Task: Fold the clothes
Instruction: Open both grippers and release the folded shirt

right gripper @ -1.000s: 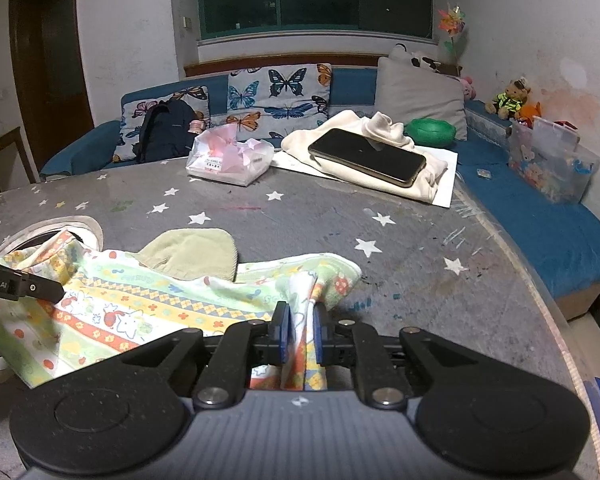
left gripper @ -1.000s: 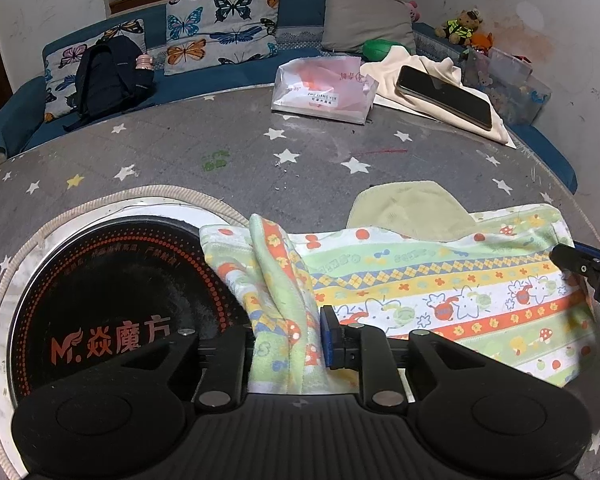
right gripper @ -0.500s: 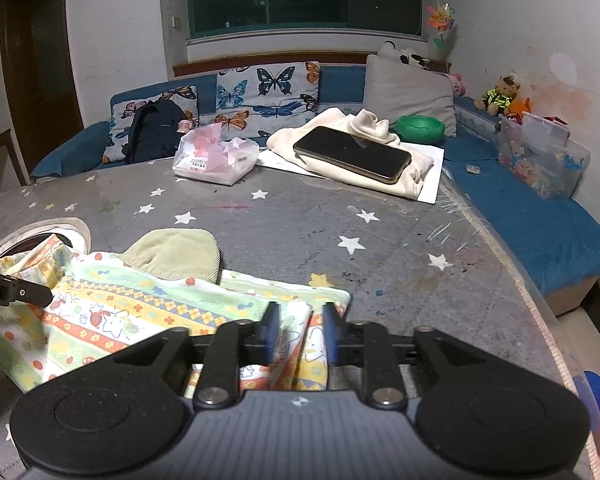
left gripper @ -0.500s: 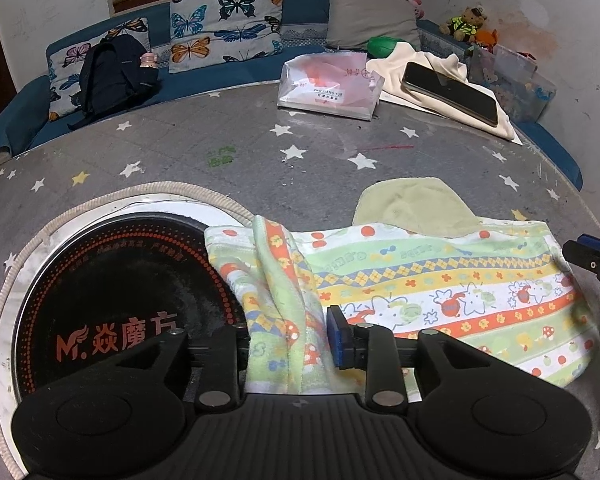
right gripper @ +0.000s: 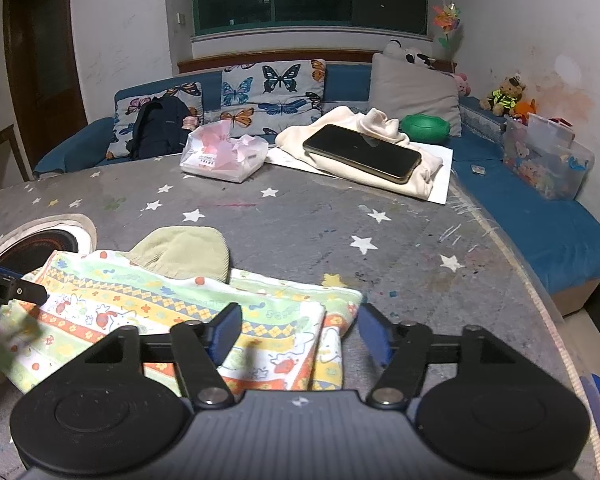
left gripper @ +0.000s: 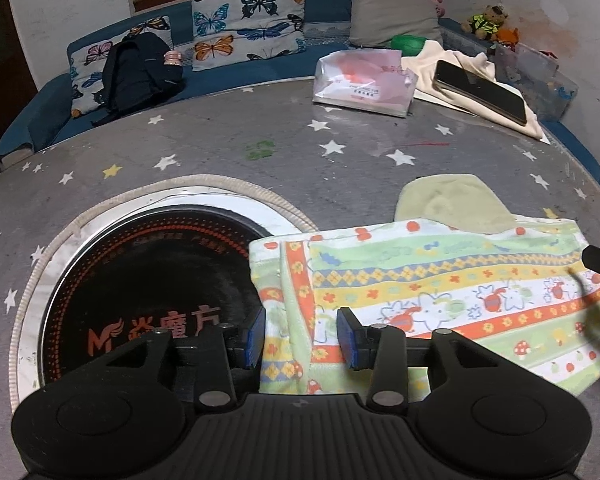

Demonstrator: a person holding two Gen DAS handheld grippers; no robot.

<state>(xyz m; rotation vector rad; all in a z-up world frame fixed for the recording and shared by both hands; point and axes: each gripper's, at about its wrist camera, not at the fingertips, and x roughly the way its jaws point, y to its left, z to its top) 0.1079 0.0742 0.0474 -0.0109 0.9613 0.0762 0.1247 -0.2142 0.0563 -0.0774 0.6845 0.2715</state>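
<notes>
Laid flat near the front edge of the star-print bench (left gripper: 340,136): patterned cloth (left gripper: 440,292), doubled over, one fold apparently done. Just been opening, left gripper (left gripper: 301,334) and right gripper (right gripper: 300,334), cloth between but unpinched. Further folding probably left.

The tabletop (left gripper: 220,148) is round, covered in grey cloth printed with white and yellow stars. A circular black cooktop (left gripper: 140,292) with red lettering is set into its near left area, ringed by a pale braided border. A patterned cloth (left gripper: 440,292) lies flat near the front, its left edge overlapping the cooktop. A pale green cloth (left gripper: 452,200) lies just beyond it, partly tucked under its far edge. At the far side rest a clear tissue pack (left gripper: 364,82) and, to its right, a cream garment (right gripper: 380,128) on white paper, with a dark phone (right gripper: 360,154) on top.
</notes>
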